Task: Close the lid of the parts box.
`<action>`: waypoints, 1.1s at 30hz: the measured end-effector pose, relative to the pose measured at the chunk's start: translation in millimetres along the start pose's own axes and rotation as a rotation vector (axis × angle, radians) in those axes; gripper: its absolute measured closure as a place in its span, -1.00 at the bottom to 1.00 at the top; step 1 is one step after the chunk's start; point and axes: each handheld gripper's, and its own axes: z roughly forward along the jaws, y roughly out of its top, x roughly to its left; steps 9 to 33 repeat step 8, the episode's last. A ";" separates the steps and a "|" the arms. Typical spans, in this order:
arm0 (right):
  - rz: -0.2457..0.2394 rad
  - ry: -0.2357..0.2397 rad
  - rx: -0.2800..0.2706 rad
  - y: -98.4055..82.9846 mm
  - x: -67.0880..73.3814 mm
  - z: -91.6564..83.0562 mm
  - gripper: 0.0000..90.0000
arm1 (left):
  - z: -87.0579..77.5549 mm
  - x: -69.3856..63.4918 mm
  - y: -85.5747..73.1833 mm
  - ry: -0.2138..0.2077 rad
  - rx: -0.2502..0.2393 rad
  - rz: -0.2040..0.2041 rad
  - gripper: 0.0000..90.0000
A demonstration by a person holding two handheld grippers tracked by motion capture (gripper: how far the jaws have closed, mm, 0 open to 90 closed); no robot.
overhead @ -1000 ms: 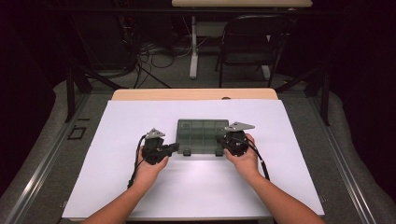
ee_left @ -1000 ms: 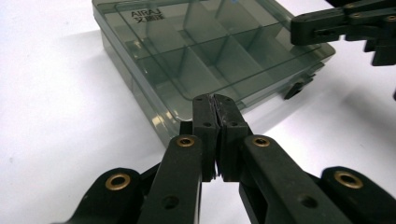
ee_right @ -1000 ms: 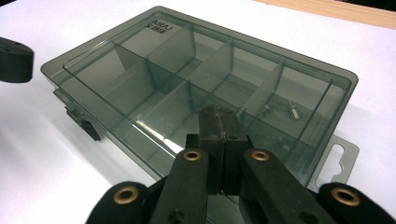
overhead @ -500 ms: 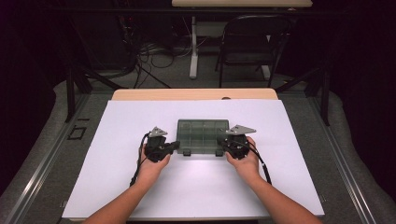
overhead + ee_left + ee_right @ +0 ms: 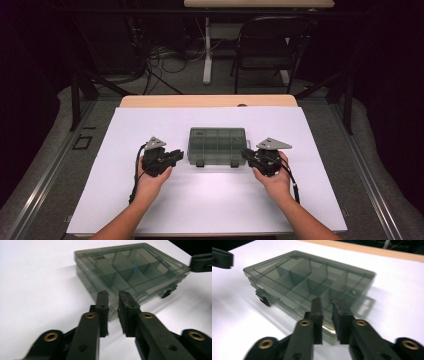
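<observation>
The left tool (image 5: 113, 296) rises from the bottom edge, its two black jaws a narrow gap apart with nothing between them, having just been opening. Just beyond the tips lies a smoky translucent compartment box (image 5: 130, 272), lid closed, on the white surface (image 5: 37, 285). The other tool's black jaw tip (image 5: 201, 262) sits by the box's far corner.

Left tool (image 5: 113, 296) jaws hiding near corner of organizer box (image 5: 130, 270); lid label (image 5: 98, 256) blurring, unreadable.

A closed, smoke-grey compartment box (image 5: 217, 146) sits mid-desk (image 5: 125, 200), flanked closely by the left gripper (image 5: 175, 156) and right gripper (image 5: 246, 154). White desk surface lies open toward the near edge, far edge and both side edges.
</observation>
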 end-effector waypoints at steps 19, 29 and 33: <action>-0.014 -0.109 -0.056 -13.3 -12.7 -24.6 0.03 | -19.8 16.1 -18.5 0.063 -0.044 0.007 0.20; -0.014 -0.109 -0.056 -13.3 -12.7 -24.6 0.03 | -19.8 16.1 -18.5 0.063 -0.044 0.007 0.20; -0.014 -0.109 -0.056 -13.3 -12.7 -24.6 0.03 | -19.8 16.1 -18.5 0.063 -0.044 0.007 0.20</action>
